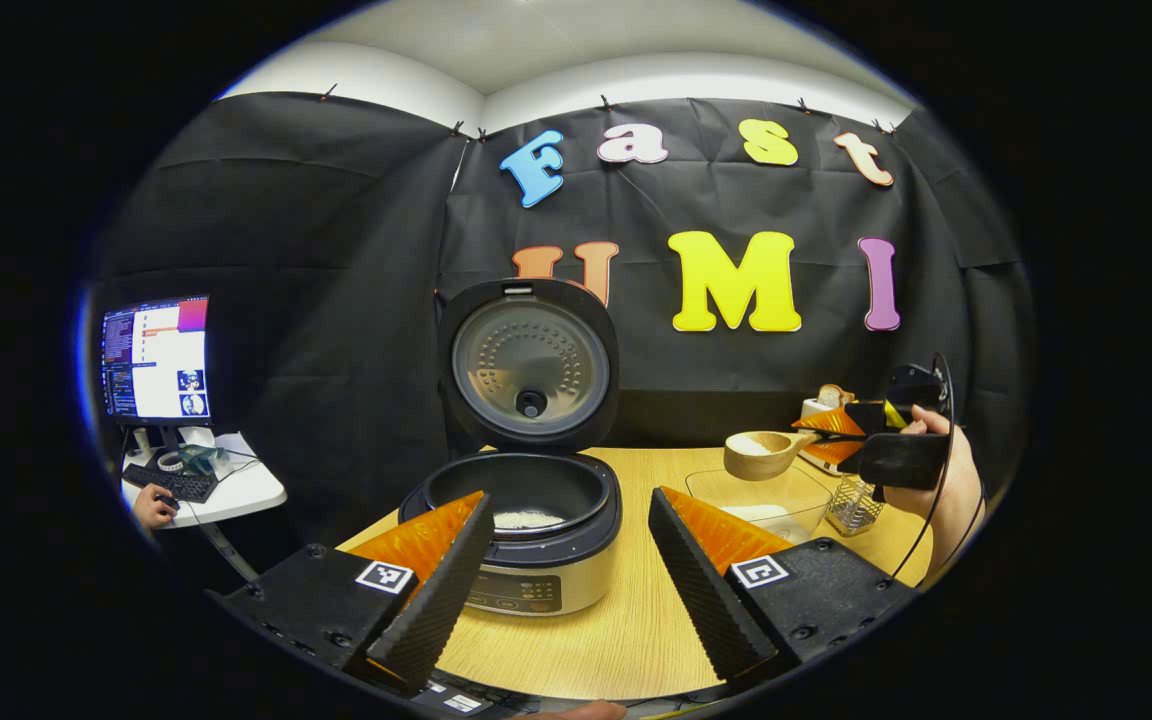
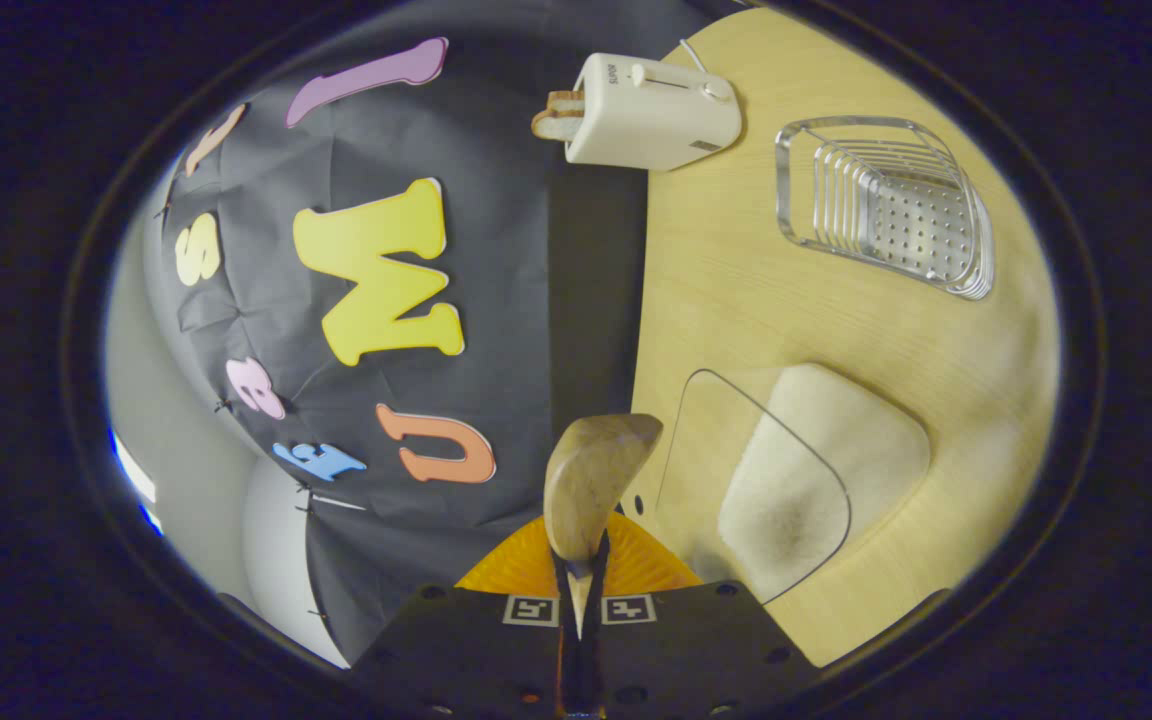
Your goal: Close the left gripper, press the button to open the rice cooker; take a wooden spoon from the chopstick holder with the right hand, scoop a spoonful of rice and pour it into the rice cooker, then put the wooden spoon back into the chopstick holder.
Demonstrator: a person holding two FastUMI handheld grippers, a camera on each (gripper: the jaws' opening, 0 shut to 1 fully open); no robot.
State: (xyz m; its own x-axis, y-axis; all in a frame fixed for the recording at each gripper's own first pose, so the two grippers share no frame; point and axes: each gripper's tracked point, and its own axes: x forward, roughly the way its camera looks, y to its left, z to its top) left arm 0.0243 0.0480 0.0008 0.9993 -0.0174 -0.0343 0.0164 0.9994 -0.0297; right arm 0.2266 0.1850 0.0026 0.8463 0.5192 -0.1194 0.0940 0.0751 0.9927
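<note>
The rice cooker [image 1: 536, 560] stands on the wooden table with its lid [image 1: 531, 368] raised upright. A little white rice [image 1: 526, 518] lies in its pot. My left gripper [image 1: 571, 495] is open just in front of the cooker, one finger on either side, holding nothing. My right gripper [image 1: 841, 432] is shut on the handle of the wooden spoon [image 1: 761, 455], held in the air above the glass bowl of rice [image 1: 786, 490]. In the right gripper view the wooden spoon [image 2: 596, 480] juts out from my right gripper [image 2: 579, 580] beside the glass bowl [image 2: 786, 480]. The chopstick holder [image 1: 854, 505] [image 2: 886, 205] stands beyond it.
A white toaster [image 2: 651, 110] with bread in it sits at the table's back by the cloth wall, also seen as the toaster [image 1: 821, 405] behind the right gripper. A side table [image 1: 236, 490] with a monitor [image 1: 156, 358] and keyboard stands far left, a person's hand on it.
</note>
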